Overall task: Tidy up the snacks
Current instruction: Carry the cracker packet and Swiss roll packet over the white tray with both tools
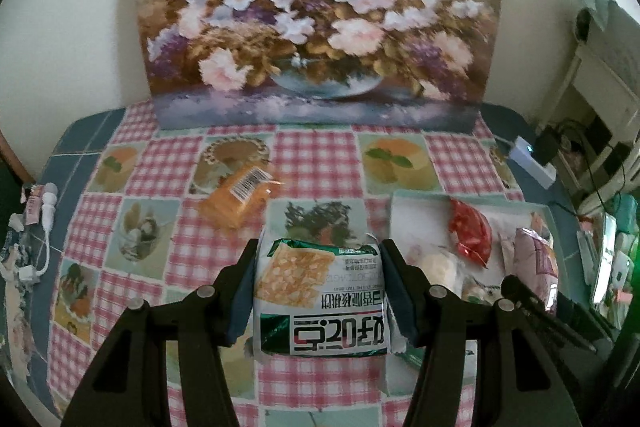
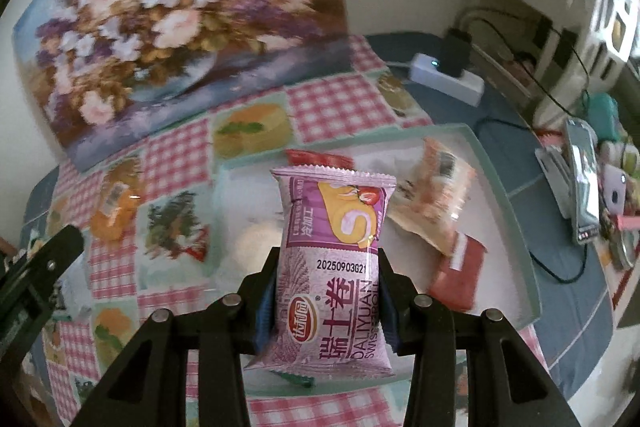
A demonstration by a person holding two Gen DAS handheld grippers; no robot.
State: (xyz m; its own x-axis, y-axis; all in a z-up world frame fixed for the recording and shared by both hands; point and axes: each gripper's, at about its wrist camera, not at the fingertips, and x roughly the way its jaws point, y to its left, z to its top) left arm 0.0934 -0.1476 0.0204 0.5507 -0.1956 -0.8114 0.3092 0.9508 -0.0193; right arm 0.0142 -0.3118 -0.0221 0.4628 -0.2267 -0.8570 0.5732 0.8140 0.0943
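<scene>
Left fingers (image 1: 318,291): closed on the sides of a green-and-white cracker packet (image 1: 322,301), held above the checked surface (image 1: 316,155).
Right fingers (image 2: 326,301): clamped on a purple Swiss roll packet (image 2: 334,267), held upright (date code facing the camera) over the tray.
Tray (image 2: 516,223): pale green rim, at 12 o'clock from the right fingers; holds a red packet (image 2: 458,281), a pale orange packet (image 2: 434,203) and others too blurred to tell.
Orange packet (image 1: 240,197): lying on the surface at 11 o'clock from the left fingers, outside the tray.
Flower painting (image 1: 316,19): leaning at the surface's far edge.
</scene>
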